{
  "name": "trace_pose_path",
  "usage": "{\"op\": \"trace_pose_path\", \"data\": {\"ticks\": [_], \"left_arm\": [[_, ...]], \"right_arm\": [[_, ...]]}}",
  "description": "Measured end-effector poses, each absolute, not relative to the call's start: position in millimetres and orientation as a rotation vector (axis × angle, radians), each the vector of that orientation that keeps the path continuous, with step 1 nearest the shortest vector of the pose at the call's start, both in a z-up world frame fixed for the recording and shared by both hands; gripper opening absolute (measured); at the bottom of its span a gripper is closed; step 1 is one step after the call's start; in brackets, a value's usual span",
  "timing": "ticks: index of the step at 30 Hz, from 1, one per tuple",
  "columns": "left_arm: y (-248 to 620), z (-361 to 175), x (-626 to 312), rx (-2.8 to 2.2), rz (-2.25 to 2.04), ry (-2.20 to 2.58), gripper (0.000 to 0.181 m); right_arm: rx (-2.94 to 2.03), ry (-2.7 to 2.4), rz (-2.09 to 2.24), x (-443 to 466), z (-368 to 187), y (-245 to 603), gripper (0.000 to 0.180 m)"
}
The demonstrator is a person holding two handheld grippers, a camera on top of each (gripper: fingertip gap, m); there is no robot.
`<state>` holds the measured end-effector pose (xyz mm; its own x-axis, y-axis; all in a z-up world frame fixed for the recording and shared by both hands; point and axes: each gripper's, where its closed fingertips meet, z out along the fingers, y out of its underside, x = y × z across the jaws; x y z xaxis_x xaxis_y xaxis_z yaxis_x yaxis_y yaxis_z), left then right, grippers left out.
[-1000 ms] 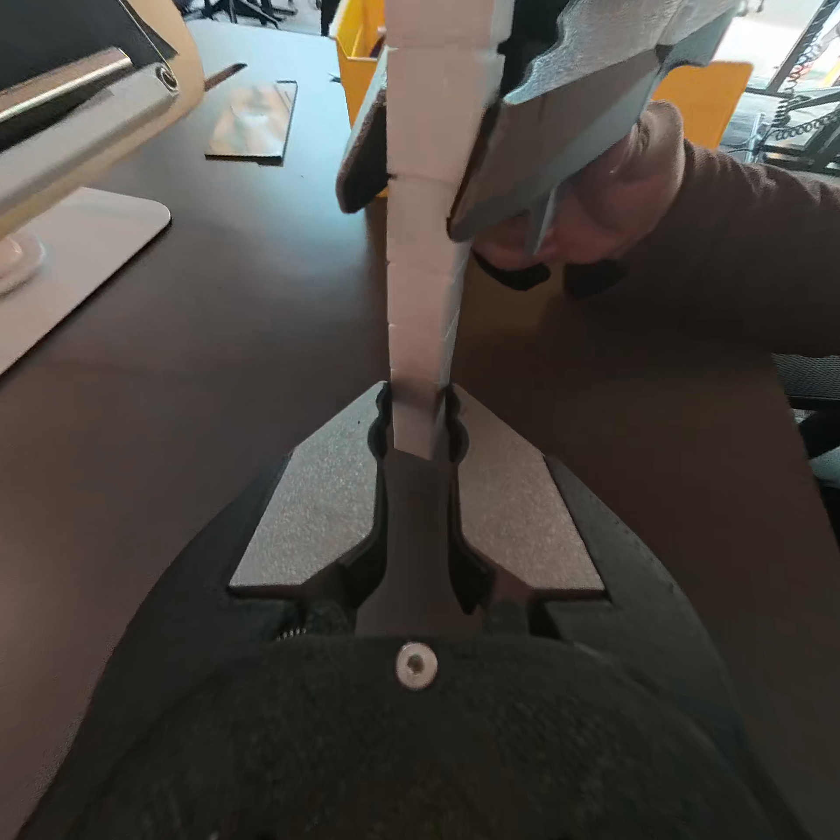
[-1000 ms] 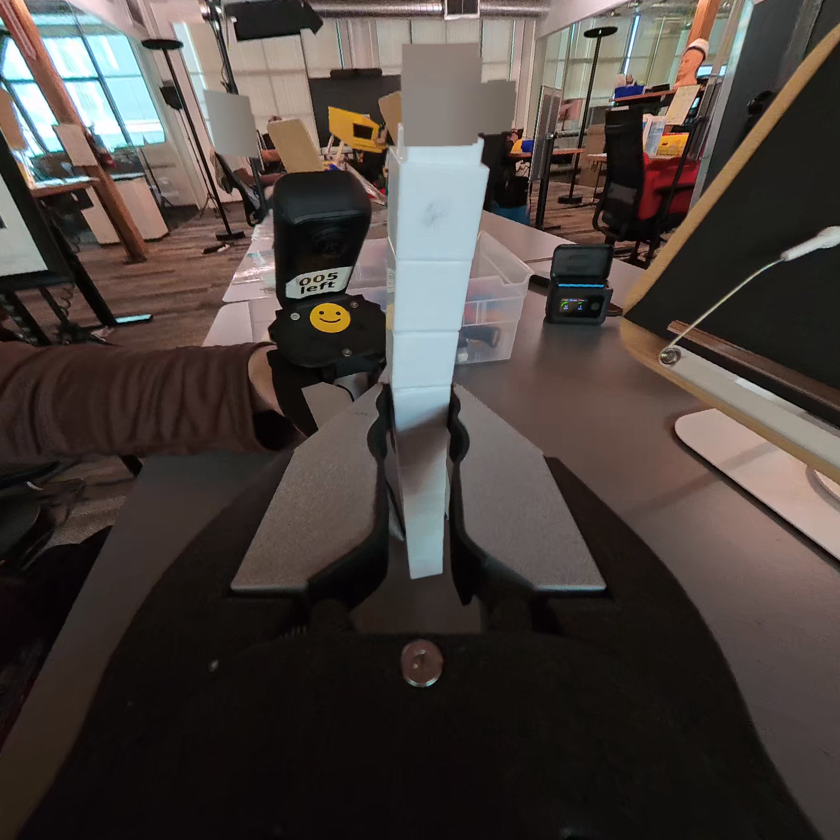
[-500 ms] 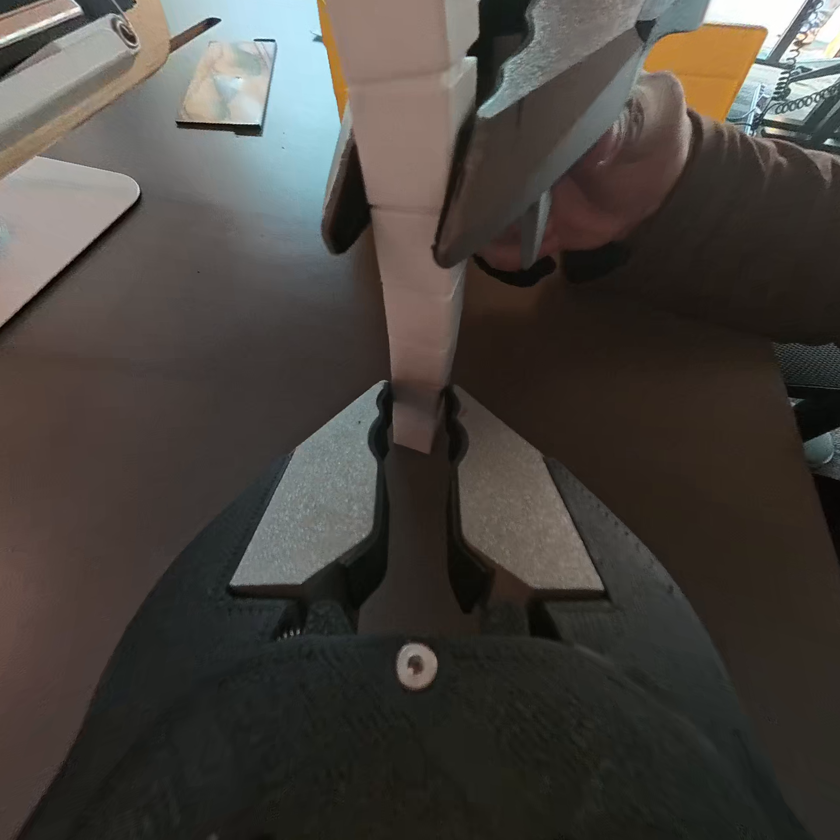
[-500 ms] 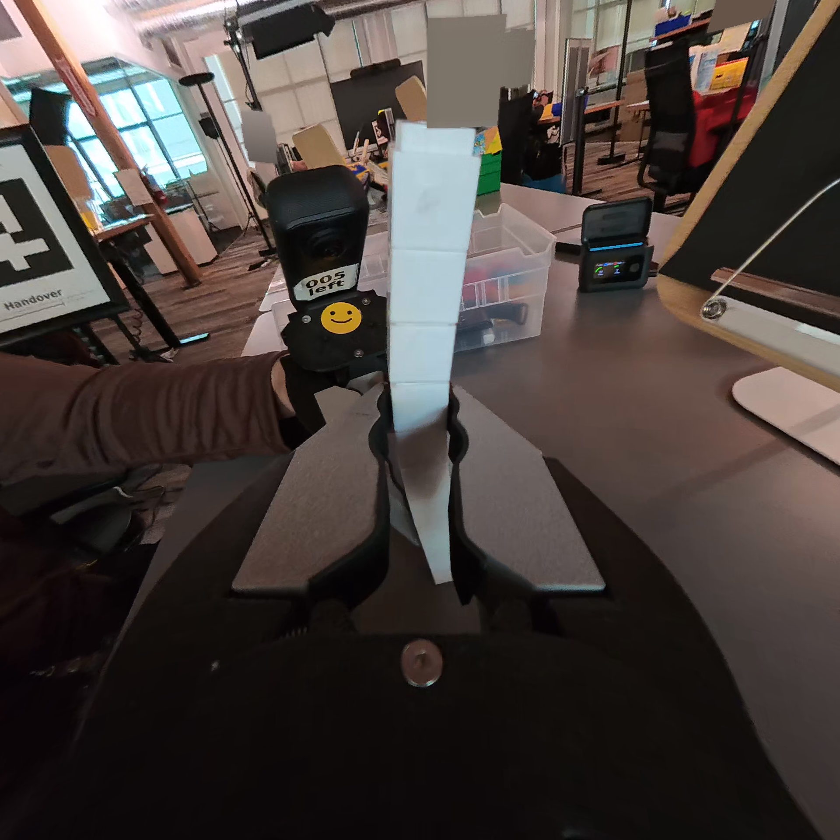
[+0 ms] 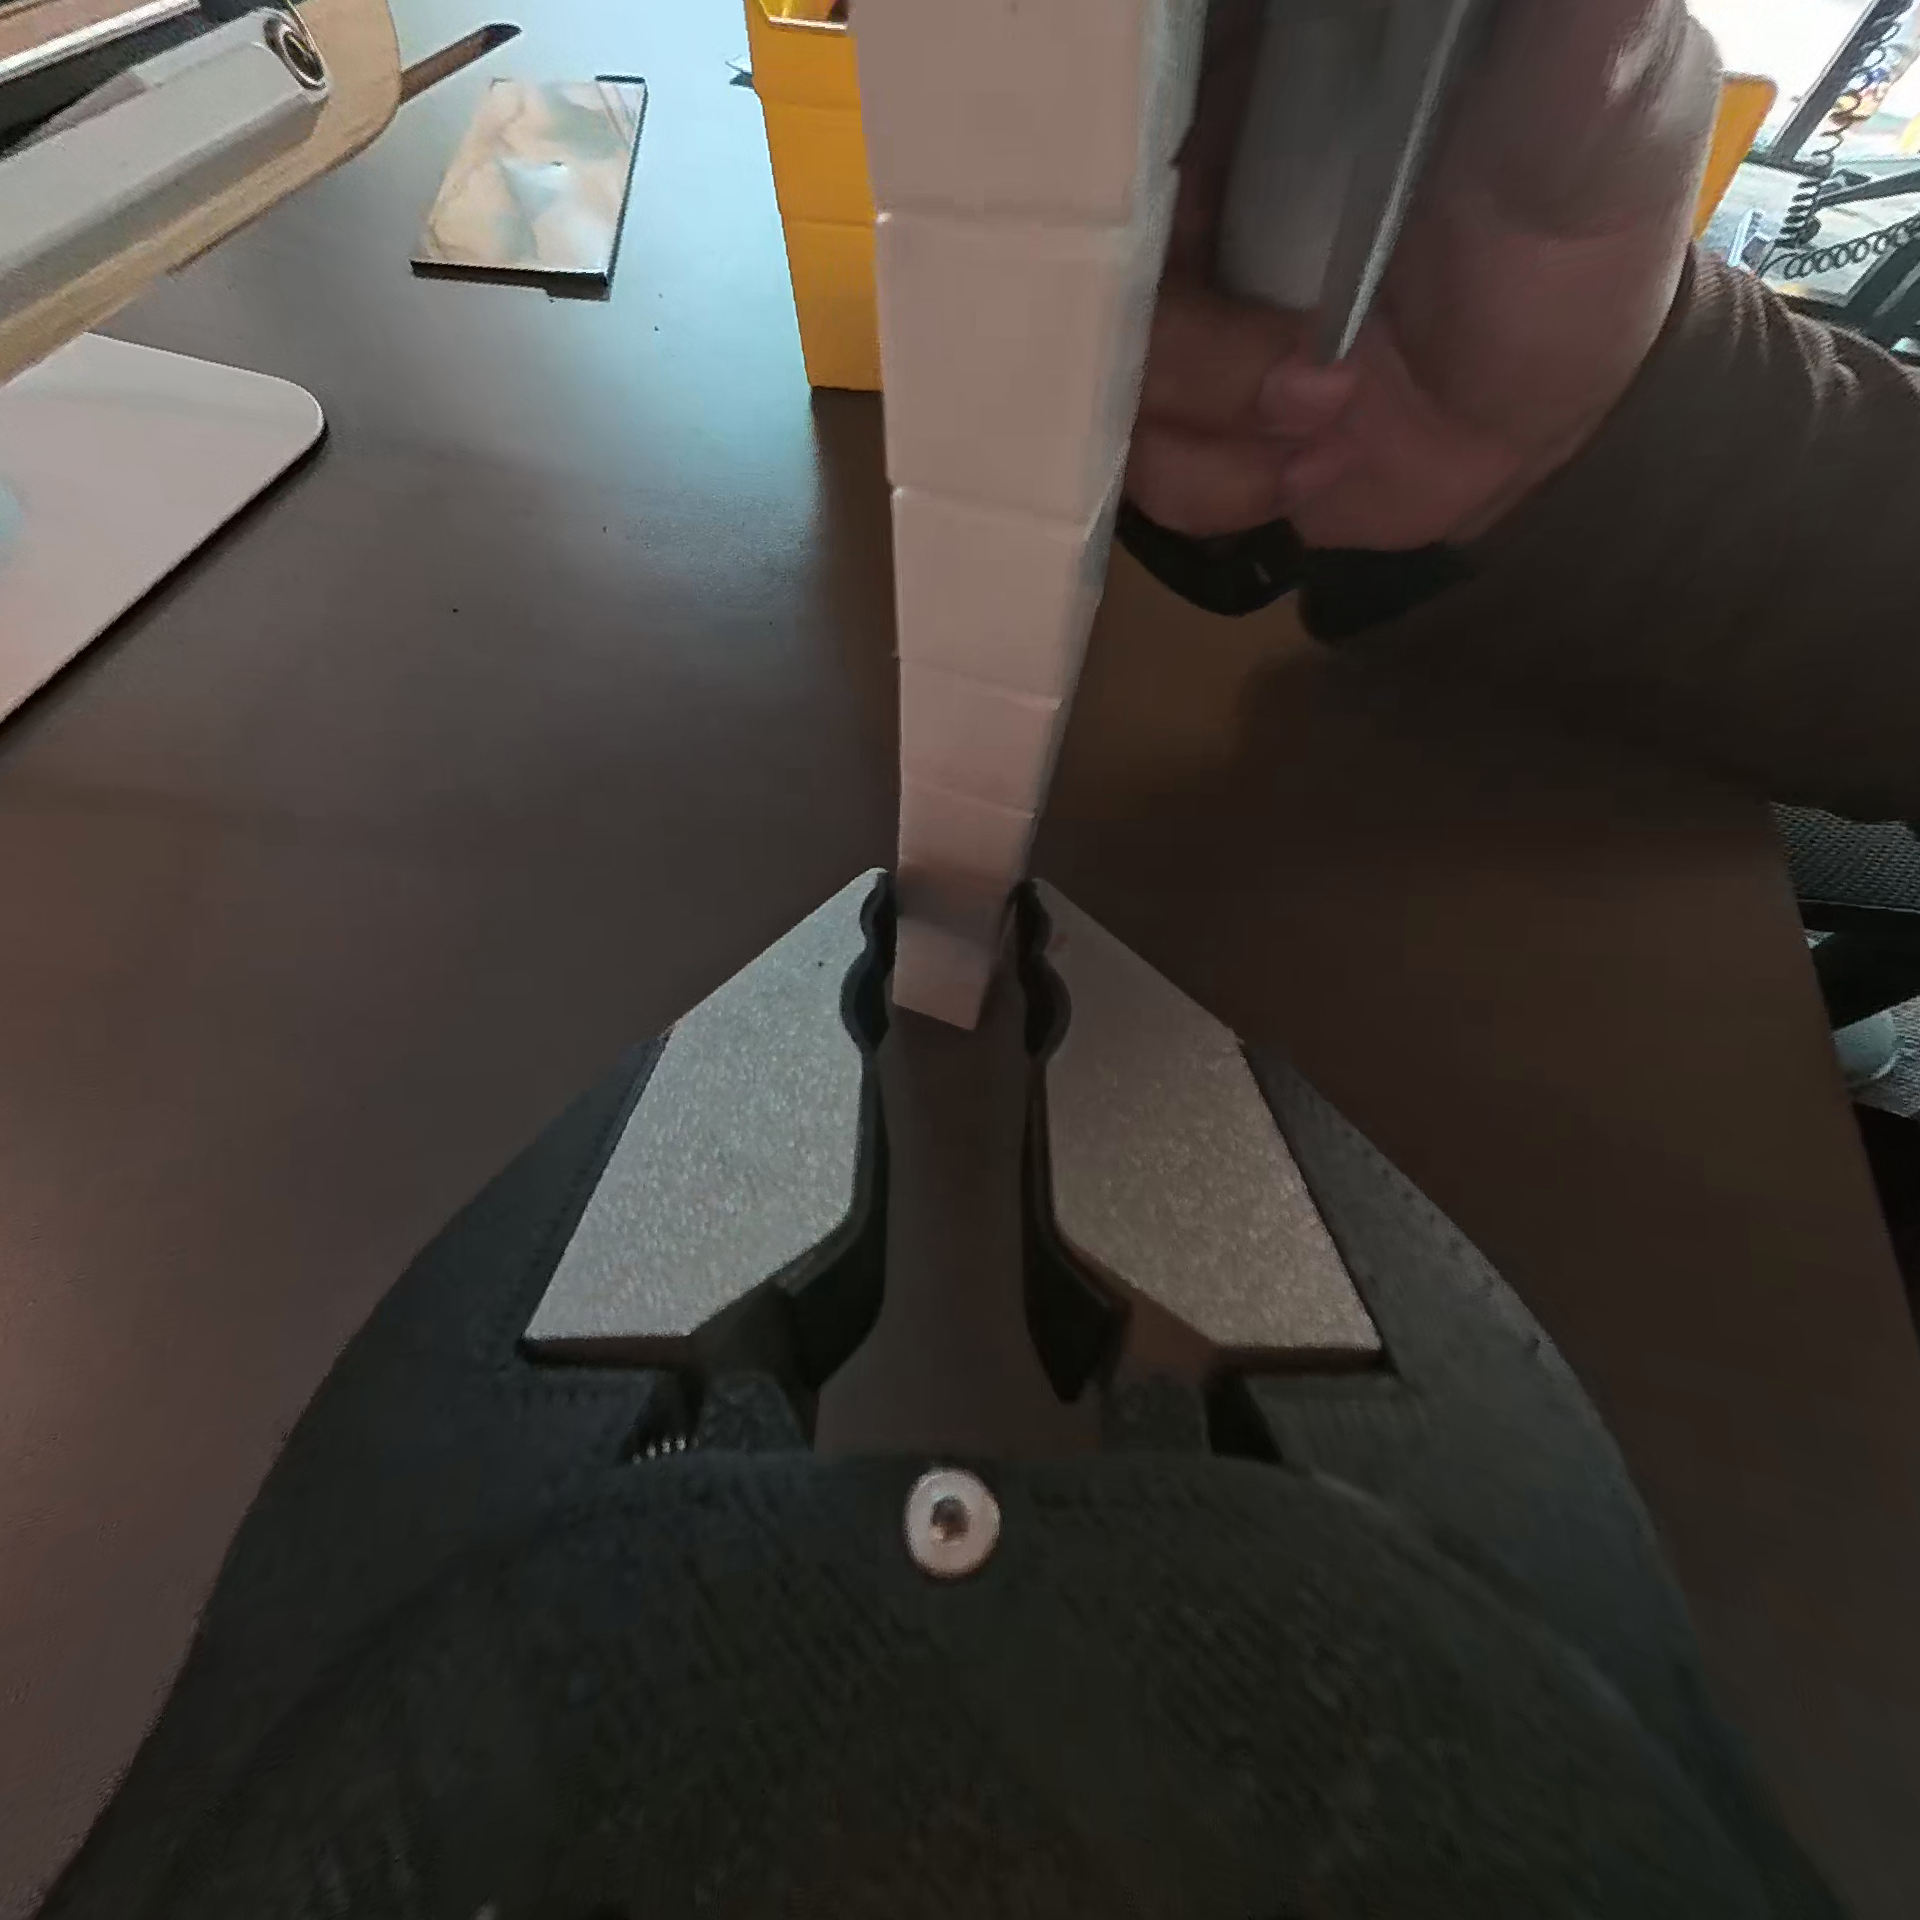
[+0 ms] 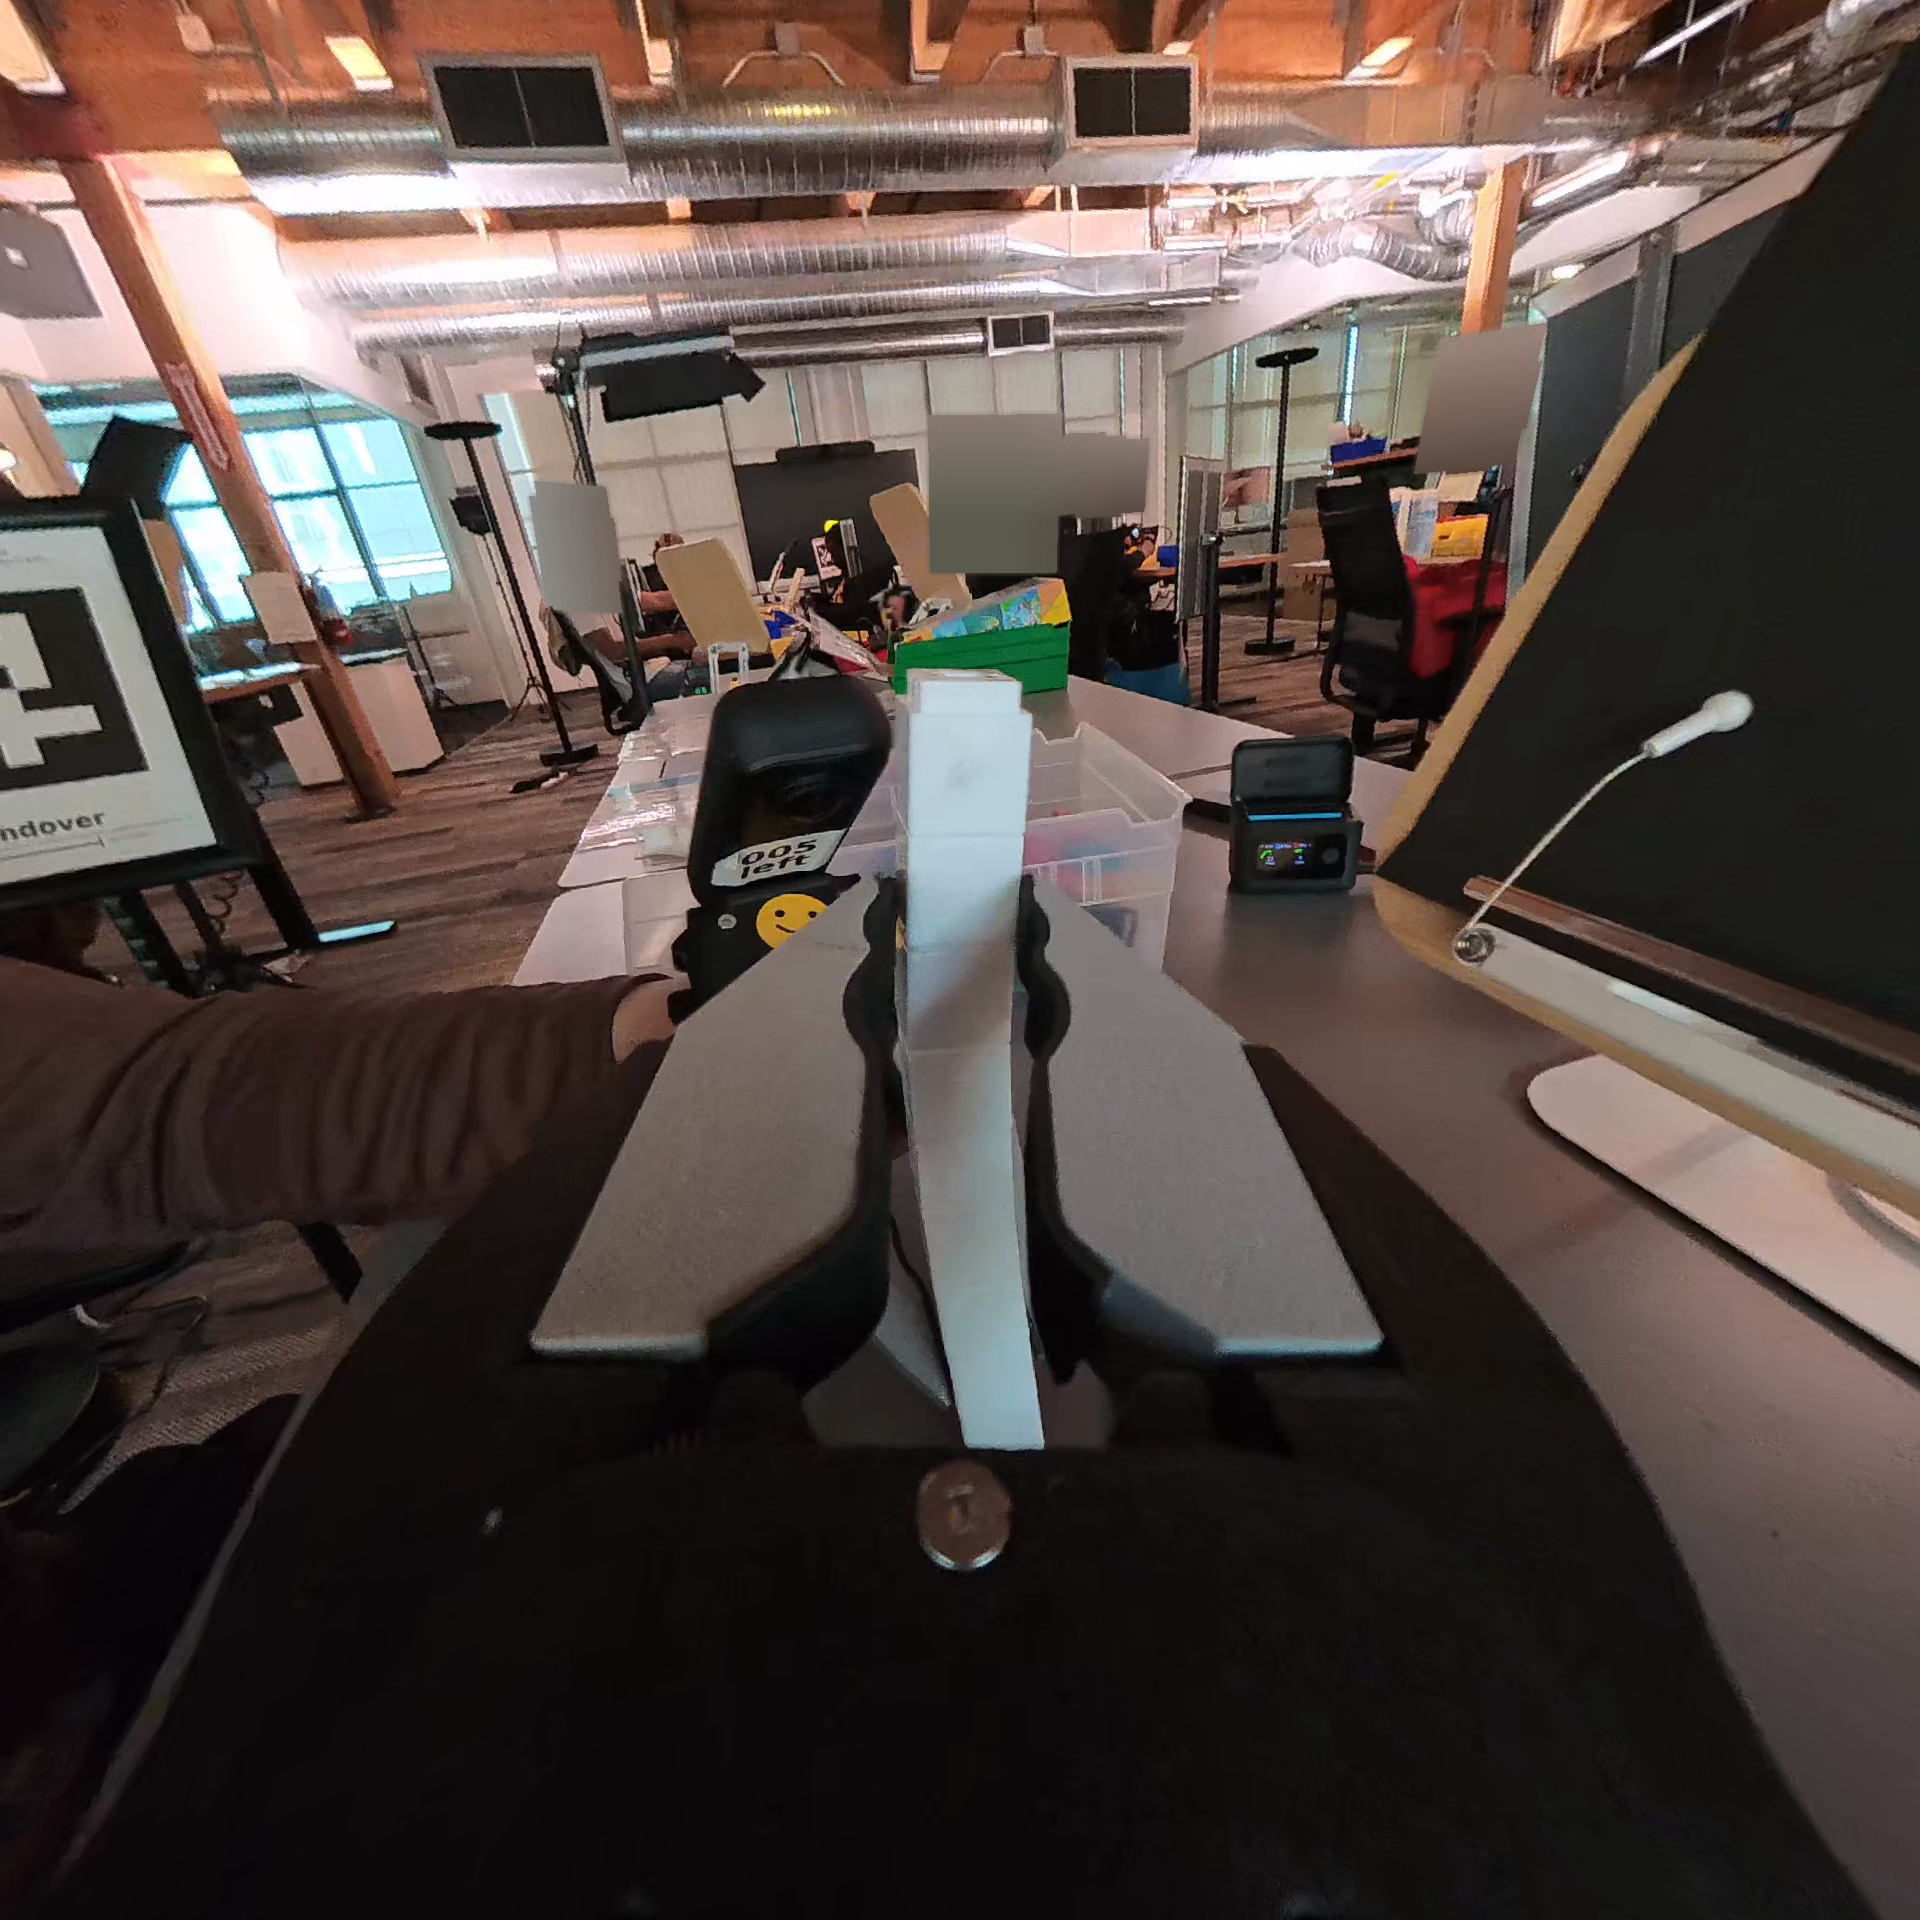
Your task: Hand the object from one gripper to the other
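A long white bar of joined cubes [image 5: 987, 582] runs from my left gripper [image 5: 954, 935] up to the right one. The left jaws stand closed on its near end. In the right wrist view the bar [image 6: 961, 1039] passes between the fingertips of my right gripper [image 6: 958, 935], which is shut on it, and its lower end lies deep between the jaws. The right gripper's grey finger [image 5: 1309, 156] and the hand [image 5: 1507, 312] holding it fill the top right of the left wrist view. The left gripper's camera body [image 6: 790, 800] shows just left of the bar.
The bar is held above a dark table [image 5: 416, 935]. A monitor's base [image 5: 125, 488], a flat shiny plate [image 5: 530, 177] and a yellow bin [image 5: 821, 229] lie beyond. The right wrist view shows a clear bin [image 6: 1122, 821], a small black device [image 6: 1294, 831] and a monitor [image 6: 1714, 727]. One gripper's finger ends stand about 12 cm off the other's. It is some 20 cm from my right tips to the monitor [image 6: 1714, 727].
The right gripper has tipped upward and come closer to the left camera, its fingers now seen edge-on. The bar sits deeper between the right jaws. Both grippers keep hold of it.
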<state>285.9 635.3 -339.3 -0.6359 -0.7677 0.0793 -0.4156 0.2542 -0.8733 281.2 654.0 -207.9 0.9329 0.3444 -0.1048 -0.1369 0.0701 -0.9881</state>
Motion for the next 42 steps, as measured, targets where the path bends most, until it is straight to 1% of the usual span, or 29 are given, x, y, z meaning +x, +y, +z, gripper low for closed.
{"op": "trace_pose_path", "data": {"ticks": [1, 4, 7, 13, 15, 17, 29, 31, 35, 37, 38, 39, 42], "left_arm": [[635, -339, 286, -1.088, -1.343, 2.169, 0.020], [636, -338, 285, -1.099, -1.358, 2.162, 0.021], [633, -320, 285, -1.054, -1.472, 2.078, 0.023], [631, -271, 281, -0.940, -1.638, 1.883, 0.034], [633, -263, 282, -0.916, -1.638, 1.827, 0.030], [636, -263, 285, -0.920, -1.624, 1.801, 0.021], [636, -264, 286, -0.925, -1.665, 1.803, 0.020], [638, -264, 286, -0.926, -1.652, 1.797, 0.020], [643, -263, 287, -0.959, -1.672, 1.781, 0.020], [640, -264, 286, -0.967, -1.701, 1.795, 0.020], [640, -264, 286, -0.970, -1.698, 1.793, 0.020], [641, -264, 287, -0.971, -1.686, 1.785, 0.020], [642, -268, 288, -0.977, -1.657, 1.797, 0.021]], "right_arm": [[-1.457, -0.195, 0.348, 280, -208, 653, 0.020], [-1.471, -0.256, 0.213, 281, -210, 652, 0.019], [-1.477, -0.340, 0.121, 271, -211, 651, 0.019], [-1.466, -0.271, 0.252, 276, -211, 653, 0.019], [-1.452, -0.250, 0.303, 278, -212, 652, 0.019], [-1.441, -0.249, 0.319, 277, -212, 652, 0.019], [-1.424, -0.227, 0.356, 279, -211, 651, 0.018], [-1.416, -0.205, 0.340, 283, -210, 651, 0.033], [-1.487, -0.209, 0.349, 286, -222, 653, 0.035], [-1.516, -0.208, 0.342, 285, -230, 658, 0.033], [-1.533, -0.222, 0.349, 281, -233, 660, 0.028], [-1.549, -0.246, 0.362, 277, -236, 661, 0.020], [-1.563, -0.249, 0.355, 278, -236, 660, 0.019]]}}
